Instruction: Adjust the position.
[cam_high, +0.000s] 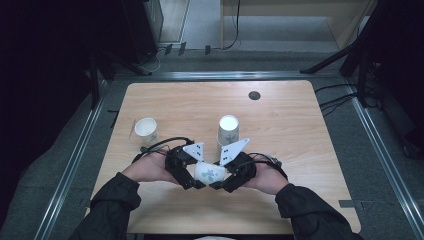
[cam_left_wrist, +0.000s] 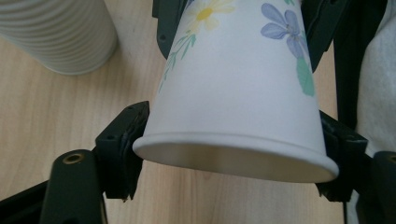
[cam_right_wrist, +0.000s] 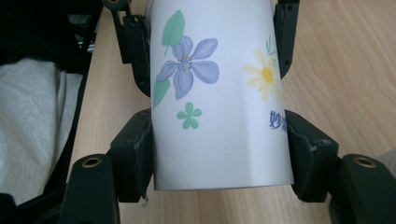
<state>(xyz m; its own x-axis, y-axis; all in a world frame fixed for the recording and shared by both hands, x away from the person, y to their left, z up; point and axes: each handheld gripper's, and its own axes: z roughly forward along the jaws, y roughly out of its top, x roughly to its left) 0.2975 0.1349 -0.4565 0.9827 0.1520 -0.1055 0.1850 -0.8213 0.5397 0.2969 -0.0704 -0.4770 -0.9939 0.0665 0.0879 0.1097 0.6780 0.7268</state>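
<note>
1. From the high view, we see a wooden table (cam_high: 280, 107) with a person's two hands meeting near its front edge. The left gripper (cam_high: 192, 182) and the right gripper (cam_high: 220, 185) both hold one flowered paper cup (cam_high: 209, 173) lying on its side between them. Behind it stands a stack of ribbed white cups (cam_high: 228, 131), and to the left one single paper cup (cam_high: 146, 130) stands upright. We count three cup items: one flowered, one stack, one single. There are two grippers.

2. From the left gripper view, we see the flowered cup's open rim end (cam_left_wrist: 233, 154) sitting between the left gripper's black pads (cam_left_wrist: 123, 149). The pads lie against the cup's sides near the rim. The ribbed stack (cam_left_wrist: 60, 32) stands close by at upper left.

3. From the right gripper view, we see the right gripper clamped narrowly on the cup's base end (cam_right_wrist: 219, 140), pads pressing both walls.

4. We judge this a handover or a pulling apart. To do it well, we keep both grips gentle, because thin paper dents easily, and keep the cup level.
</note>
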